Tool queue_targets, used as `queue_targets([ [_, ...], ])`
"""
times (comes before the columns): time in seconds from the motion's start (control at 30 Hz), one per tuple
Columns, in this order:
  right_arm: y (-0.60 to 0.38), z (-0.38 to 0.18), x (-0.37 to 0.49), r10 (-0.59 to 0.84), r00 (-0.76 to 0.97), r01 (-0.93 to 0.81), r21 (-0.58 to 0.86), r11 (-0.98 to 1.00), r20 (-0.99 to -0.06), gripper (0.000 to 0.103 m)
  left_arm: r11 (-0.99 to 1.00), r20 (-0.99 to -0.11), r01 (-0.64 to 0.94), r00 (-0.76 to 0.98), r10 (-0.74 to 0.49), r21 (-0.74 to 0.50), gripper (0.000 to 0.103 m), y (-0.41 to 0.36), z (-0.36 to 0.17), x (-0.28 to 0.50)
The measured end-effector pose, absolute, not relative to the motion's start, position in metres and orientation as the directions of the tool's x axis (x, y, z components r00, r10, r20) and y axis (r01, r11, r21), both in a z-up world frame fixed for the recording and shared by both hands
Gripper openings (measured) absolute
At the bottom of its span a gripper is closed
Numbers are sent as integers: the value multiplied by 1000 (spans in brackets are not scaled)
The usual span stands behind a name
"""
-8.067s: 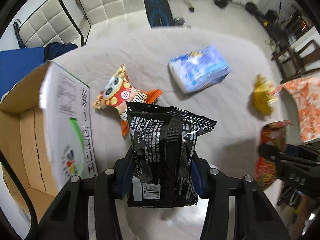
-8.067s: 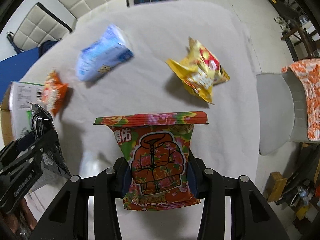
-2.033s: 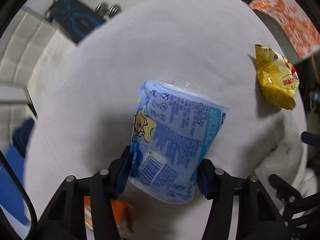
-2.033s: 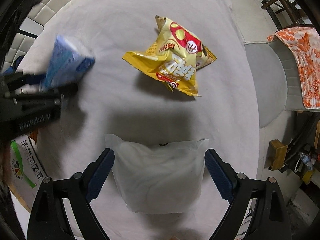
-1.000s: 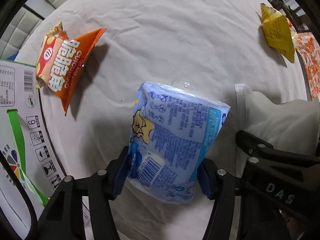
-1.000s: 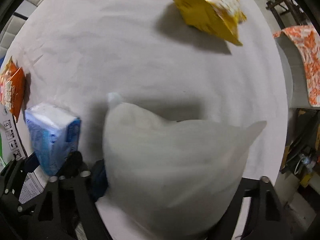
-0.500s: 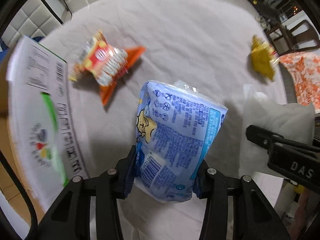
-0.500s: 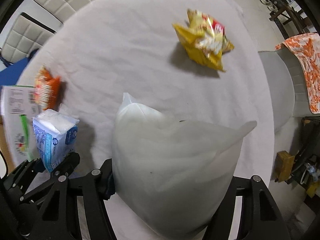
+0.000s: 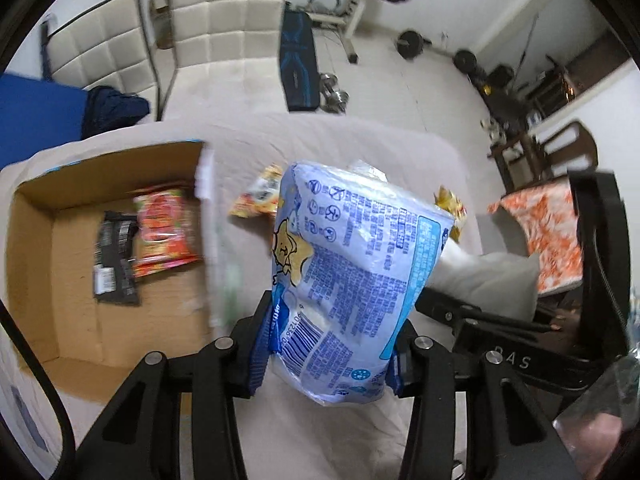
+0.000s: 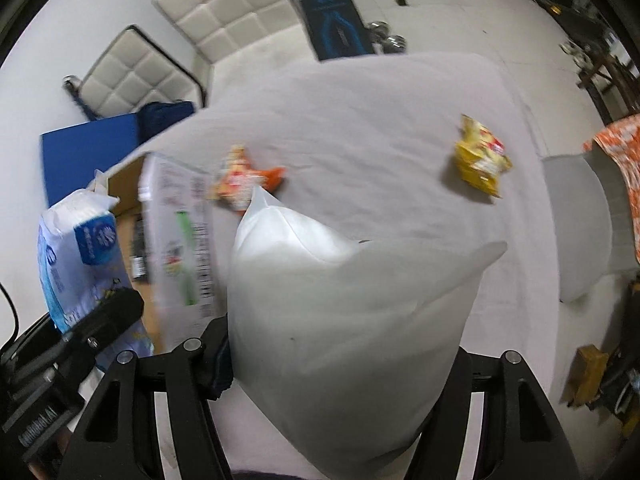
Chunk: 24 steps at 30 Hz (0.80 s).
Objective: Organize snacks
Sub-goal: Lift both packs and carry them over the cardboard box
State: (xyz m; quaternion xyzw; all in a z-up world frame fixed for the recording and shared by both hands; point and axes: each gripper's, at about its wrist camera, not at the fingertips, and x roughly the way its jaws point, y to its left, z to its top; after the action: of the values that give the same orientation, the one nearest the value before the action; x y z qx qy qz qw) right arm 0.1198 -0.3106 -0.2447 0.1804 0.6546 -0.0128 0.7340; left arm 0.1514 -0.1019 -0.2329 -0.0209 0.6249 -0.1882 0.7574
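Left gripper (image 9: 328, 354) clamps a pale blue printed snack packet (image 9: 352, 276), held above the white-clothed table (image 10: 360, 128) beside the open brown cardboard box (image 9: 80, 280). Right gripper (image 10: 340, 364) clamps a plain white puffed bag (image 10: 344, 308). Inside the box lie a black packet (image 9: 114, 258) and a red packet (image 9: 166, 230).

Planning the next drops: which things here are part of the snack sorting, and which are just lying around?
Job: blue bag in left gripper; white bag in right gripper; cardboard box holding black packet and red packet; orange packet; yellow packet.

Not job: white chairs; weights; orange cloth.
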Motion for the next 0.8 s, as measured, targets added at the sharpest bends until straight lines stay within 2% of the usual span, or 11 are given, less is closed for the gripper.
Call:
queue_targets([
  [0.17, -234, -218, 132, 270, 172, 181, 300, 937, -947, 68, 937, -928, 198, 186, -324, -288, 43, -45, -204, 165],
  [0.33, -157, -229, 150, 335, 155, 133, 356, 925, -929, 68, 965, -942, 129, 218, -254, -230, 43, 27, -203, 175],
  [0.53, -79, -255, 170, 366, 91, 89, 373, 924, -926, 67, 983, -964, 20, 192, -185, -184, 43, 114, -222, 194],
  [0.8, -31, -308, 187, 334, 9, 96, 334, 938, -942, 66, 981, -979, -67, 111, -174, -182, 43, 169, -260, 217],
])
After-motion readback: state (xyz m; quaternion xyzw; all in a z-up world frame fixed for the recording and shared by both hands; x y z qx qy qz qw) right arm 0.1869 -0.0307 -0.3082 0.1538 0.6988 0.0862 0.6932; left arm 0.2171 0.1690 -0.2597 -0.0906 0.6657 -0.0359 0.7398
